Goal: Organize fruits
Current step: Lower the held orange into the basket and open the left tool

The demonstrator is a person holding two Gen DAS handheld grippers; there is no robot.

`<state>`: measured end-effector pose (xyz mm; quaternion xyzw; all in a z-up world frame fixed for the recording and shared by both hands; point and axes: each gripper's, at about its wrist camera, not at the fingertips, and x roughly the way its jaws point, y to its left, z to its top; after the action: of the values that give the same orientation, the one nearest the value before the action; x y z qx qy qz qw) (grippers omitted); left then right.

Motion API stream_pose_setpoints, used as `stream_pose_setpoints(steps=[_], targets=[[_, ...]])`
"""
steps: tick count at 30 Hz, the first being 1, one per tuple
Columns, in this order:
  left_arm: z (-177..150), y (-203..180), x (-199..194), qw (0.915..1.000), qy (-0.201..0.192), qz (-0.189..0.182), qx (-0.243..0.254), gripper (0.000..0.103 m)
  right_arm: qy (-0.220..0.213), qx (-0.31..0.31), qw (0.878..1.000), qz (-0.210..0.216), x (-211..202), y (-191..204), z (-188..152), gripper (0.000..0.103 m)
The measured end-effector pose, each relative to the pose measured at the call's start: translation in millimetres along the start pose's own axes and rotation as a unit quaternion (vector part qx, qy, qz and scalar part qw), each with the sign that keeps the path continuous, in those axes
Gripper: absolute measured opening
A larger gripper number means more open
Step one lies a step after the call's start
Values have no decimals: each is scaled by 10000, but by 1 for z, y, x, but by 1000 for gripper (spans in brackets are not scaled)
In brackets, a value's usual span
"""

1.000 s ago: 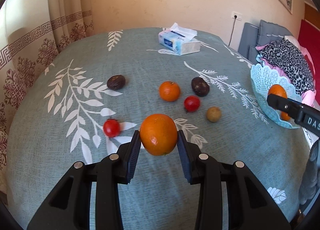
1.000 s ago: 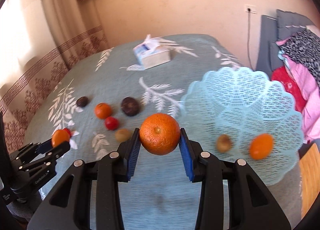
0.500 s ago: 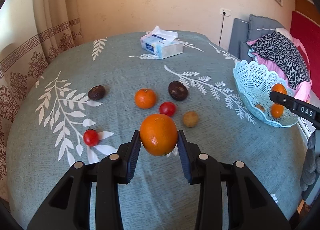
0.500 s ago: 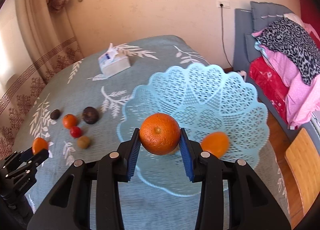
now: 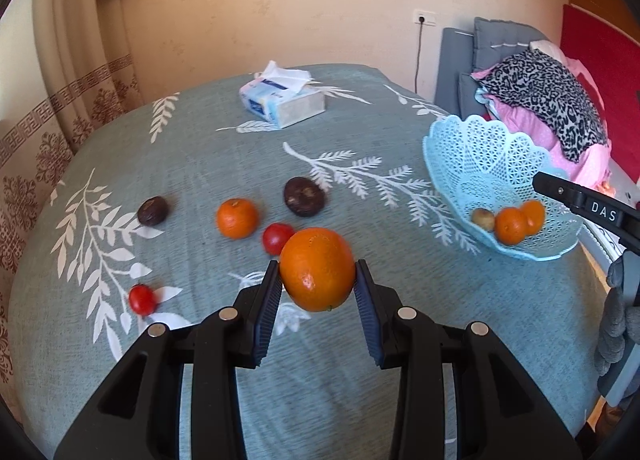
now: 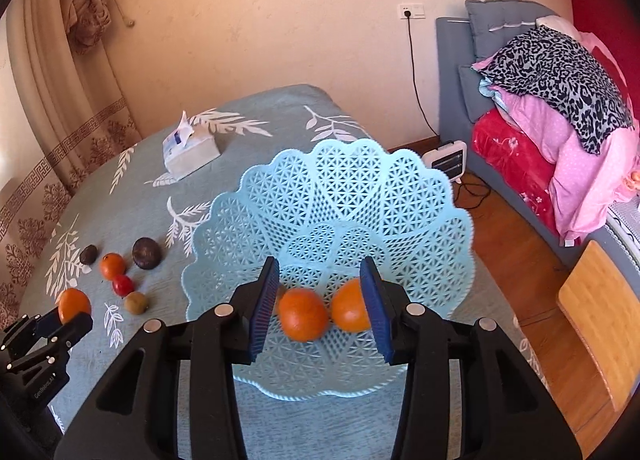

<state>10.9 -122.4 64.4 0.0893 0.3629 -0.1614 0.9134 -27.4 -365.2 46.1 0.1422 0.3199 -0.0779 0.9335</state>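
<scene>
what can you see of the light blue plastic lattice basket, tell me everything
The light blue plastic lattice basket is a shallow, scalloped-edged bowl of openwork mesh with heart-shaped panels. It sits upright on the teal leaf-print tablecloth near the table's edge by the bed. Inside lie two oranges side by side and a small brownish fruit. The right gripper hangs over it, jaws just opened, pads clear of the fruit.

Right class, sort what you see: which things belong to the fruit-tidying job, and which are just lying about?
Job:
- blue basket
- orange in left gripper
- right gripper
- loose fruits

Lying about:
- tissue box
- clothes pile
- heater
</scene>
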Motion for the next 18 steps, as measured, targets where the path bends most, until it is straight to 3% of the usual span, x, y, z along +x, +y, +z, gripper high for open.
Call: stream_pose_setpoints(steps=[18], targets=[[42,-80,22,9952,-192,-699,650,37,-85,137,9994,-294,-3,-20,2,43]])
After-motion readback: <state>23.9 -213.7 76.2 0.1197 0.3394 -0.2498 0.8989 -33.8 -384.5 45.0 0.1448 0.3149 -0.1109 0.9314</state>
